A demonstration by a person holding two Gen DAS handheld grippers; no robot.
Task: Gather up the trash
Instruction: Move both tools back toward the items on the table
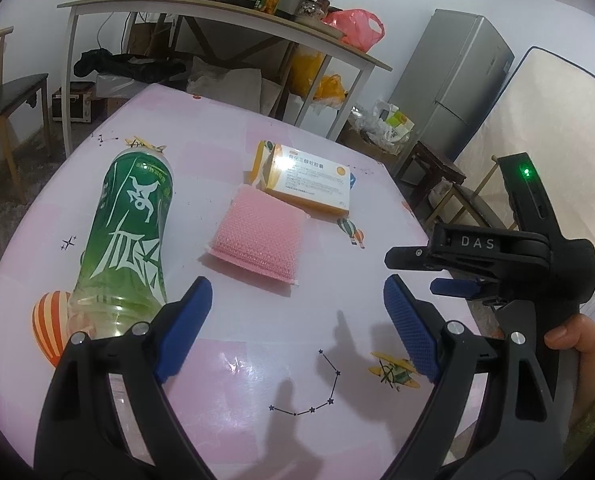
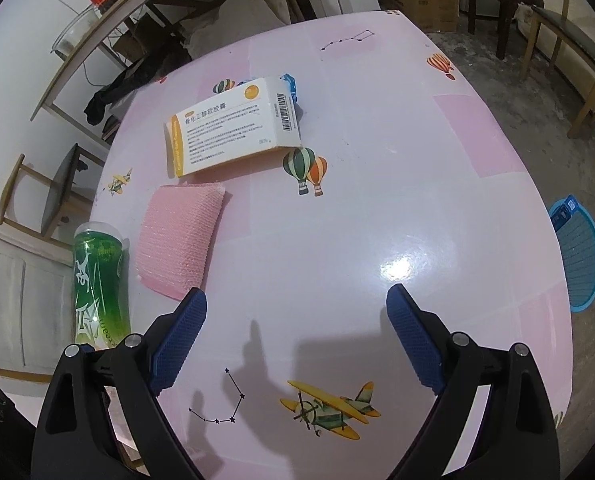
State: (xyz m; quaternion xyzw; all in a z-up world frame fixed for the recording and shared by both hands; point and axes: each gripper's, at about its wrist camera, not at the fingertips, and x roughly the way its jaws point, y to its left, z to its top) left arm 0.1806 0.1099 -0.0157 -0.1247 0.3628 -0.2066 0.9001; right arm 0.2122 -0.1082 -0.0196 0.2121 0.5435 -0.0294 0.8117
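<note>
The green bottle [image 1: 131, 232] lies on its side at the pink counter's [image 1: 297, 320] left edge, long axis running away from the camera. Beside it sit a pink sponge [image 1: 257, 236] and a medicine box [image 1: 311, 182]. Left tongs [image 1: 297, 320] and right tongs [image 2: 296, 334] hover apart, empty, angled down. A blue basket [image 2: 579, 256] stands on the floor.

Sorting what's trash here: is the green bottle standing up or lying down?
Lying down. The green bottle rests on its side on the pink table, its label running lengthwise along the surface in both views.
</note>
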